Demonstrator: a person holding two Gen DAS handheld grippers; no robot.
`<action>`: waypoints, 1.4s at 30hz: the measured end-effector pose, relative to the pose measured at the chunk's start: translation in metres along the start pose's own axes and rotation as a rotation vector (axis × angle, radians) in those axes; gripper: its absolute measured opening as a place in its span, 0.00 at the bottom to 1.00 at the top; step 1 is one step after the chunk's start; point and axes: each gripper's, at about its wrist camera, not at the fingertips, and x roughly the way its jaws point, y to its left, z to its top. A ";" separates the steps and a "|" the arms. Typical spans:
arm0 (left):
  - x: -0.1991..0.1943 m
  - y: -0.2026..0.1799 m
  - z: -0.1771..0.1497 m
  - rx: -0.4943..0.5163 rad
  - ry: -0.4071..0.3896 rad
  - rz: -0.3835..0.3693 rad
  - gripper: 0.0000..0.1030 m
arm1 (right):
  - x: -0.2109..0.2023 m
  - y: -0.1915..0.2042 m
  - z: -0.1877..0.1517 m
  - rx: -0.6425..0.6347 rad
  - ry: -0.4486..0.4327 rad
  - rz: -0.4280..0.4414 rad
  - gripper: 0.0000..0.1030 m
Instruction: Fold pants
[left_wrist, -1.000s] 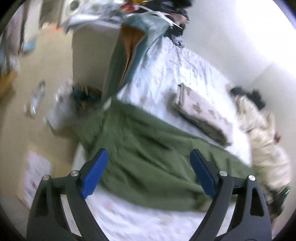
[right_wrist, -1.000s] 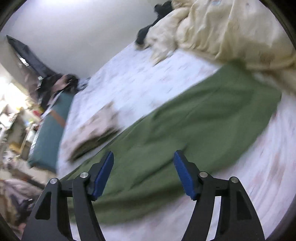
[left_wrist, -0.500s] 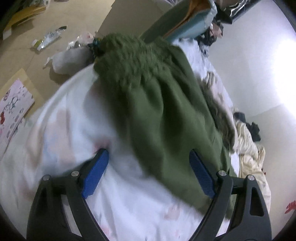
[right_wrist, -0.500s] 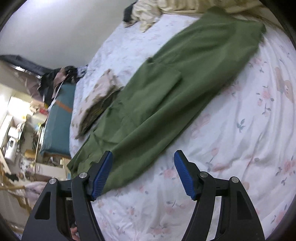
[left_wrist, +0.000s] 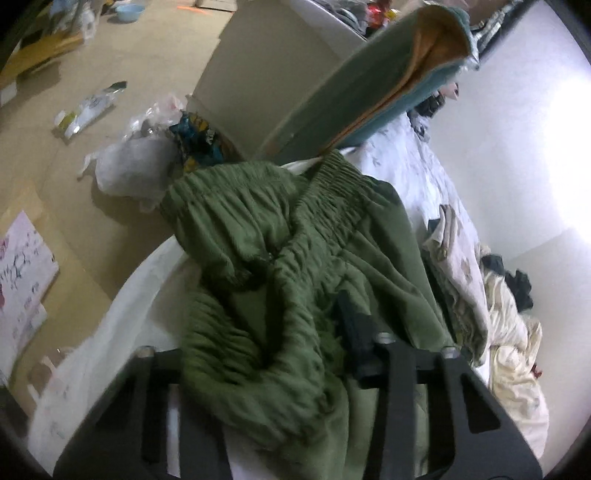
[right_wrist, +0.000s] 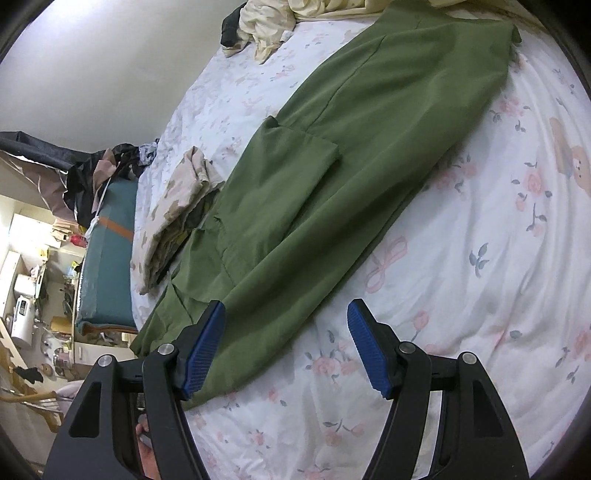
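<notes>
Olive green pants (right_wrist: 332, 177) lie flat and stretched along a white floral bedsheet (right_wrist: 480, 295), with the leg hems far and the waist near. In the left wrist view the elastic waistband (left_wrist: 280, 236) is bunched up and fills the space between the fingers of my left gripper (left_wrist: 273, 350). The cloth hides both pads, and the jaws look closed in on the waist. My right gripper (right_wrist: 286, 347) is open and empty. It hovers over the near edge of the pants, its left pad (right_wrist: 205, 350) over the fabric.
A folded beige patterned garment (right_wrist: 177, 206) lies beside the pants. Cream bedding (right_wrist: 269, 22) is heaped at the far end. A teal mattress (left_wrist: 362, 96) leans at the bed's foot. Plastic bags (left_wrist: 129, 162) and litter lie on the tan floor (left_wrist: 74, 221) to the left.
My left gripper dropped onto the waist end and closed; the waistband is now bunched between its fingers. My right gripper drew back and steadied over the pants' near edge, still open.
</notes>
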 end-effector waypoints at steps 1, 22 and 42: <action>-0.002 -0.004 0.000 0.028 -0.006 -0.001 0.15 | 0.001 -0.001 0.000 0.005 0.002 0.001 0.69; -0.052 -0.087 0.011 0.298 -0.086 0.156 0.11 | 0.002 -0.144 0.117 0.307 -0.290 0.142 0.70; -0.096 -0.124 0.023 0.381 -0.095 0.118 0.10 | -0.089 -0.112 0.229 0.045 -0.433 -0.113 0.02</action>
